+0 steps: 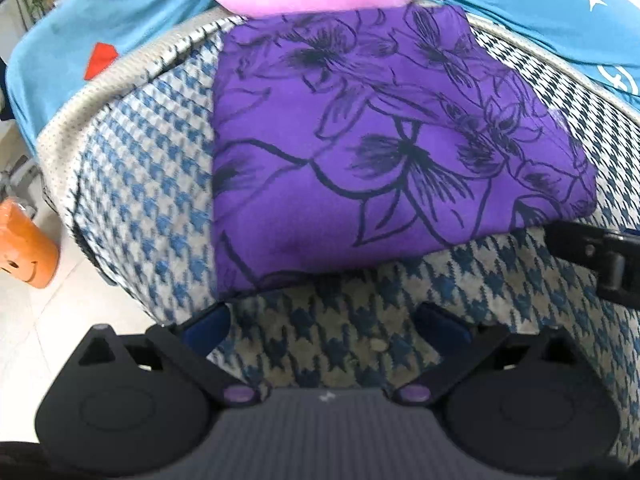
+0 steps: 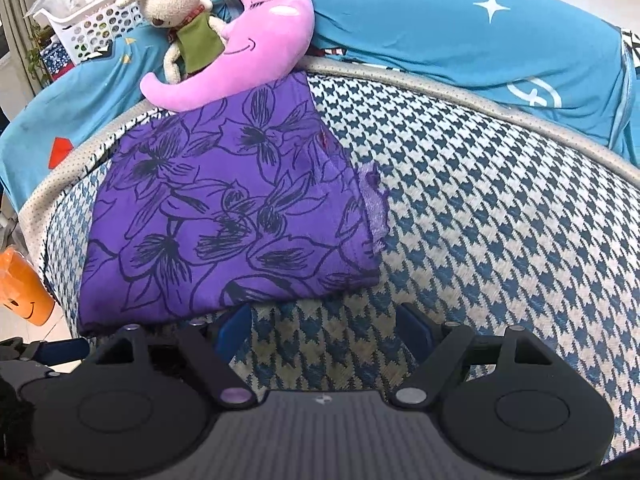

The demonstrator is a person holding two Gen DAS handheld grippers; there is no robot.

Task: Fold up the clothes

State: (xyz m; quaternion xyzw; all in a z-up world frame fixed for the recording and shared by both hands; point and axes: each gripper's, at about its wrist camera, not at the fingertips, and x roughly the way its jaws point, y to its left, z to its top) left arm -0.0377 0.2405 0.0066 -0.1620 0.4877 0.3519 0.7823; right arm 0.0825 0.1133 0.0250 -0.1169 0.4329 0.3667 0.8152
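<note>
An orange smiley container [image 2: 22, 292] stands off the left edge, then the left gripper [image 1: 324, 322] – jaws wide, holding nothing – just short of the folded purple floral garment [image 1: 360, 152] lying flat on the houndstooth cushion [image 2: 500, 208], and the right gripper [image 2: 324, 326] – equally spread, empty – at its near-right corner.

No readable text or numbers; only a white star [image 2: 492, 6] on the blue sheet [image 2: 440, 40].
</note>
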